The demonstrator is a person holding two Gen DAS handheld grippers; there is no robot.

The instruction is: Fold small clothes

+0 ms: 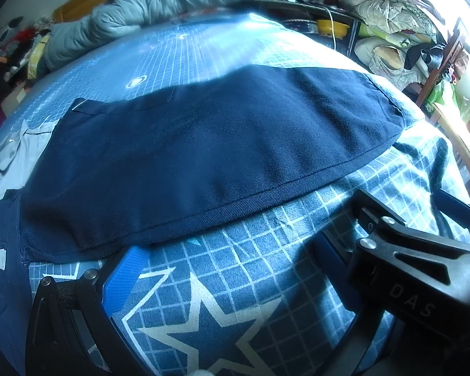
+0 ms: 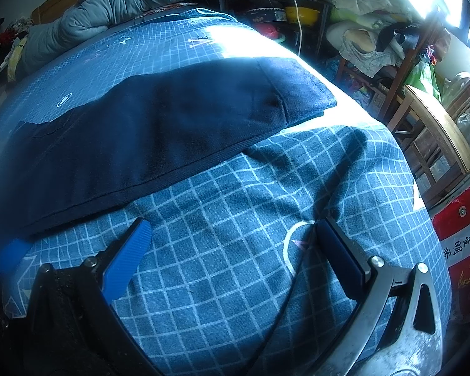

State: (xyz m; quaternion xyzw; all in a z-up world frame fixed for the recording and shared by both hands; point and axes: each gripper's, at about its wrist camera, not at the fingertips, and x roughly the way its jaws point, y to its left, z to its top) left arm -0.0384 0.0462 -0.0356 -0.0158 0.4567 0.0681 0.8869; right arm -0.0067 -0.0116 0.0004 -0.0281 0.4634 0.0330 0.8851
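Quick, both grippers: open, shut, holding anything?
Left gripper: open, empty, over the bedsheet just short of the navy garment.
Right gripper: open, empty, also over the sheet.

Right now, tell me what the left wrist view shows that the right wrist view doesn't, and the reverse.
Only the left wrist view shows the pale grey garment beside the dark navy garment's left end, and the big white star printed on the bedsheet.

Only the right wrist view shows the red printed sack beside the bed and the navy garment's folded right end in sunlight.

Both show the navy garment lying flat on the blue grid sheet, the grey quilt beyond it, and open grippers, left and right, holding nothing.
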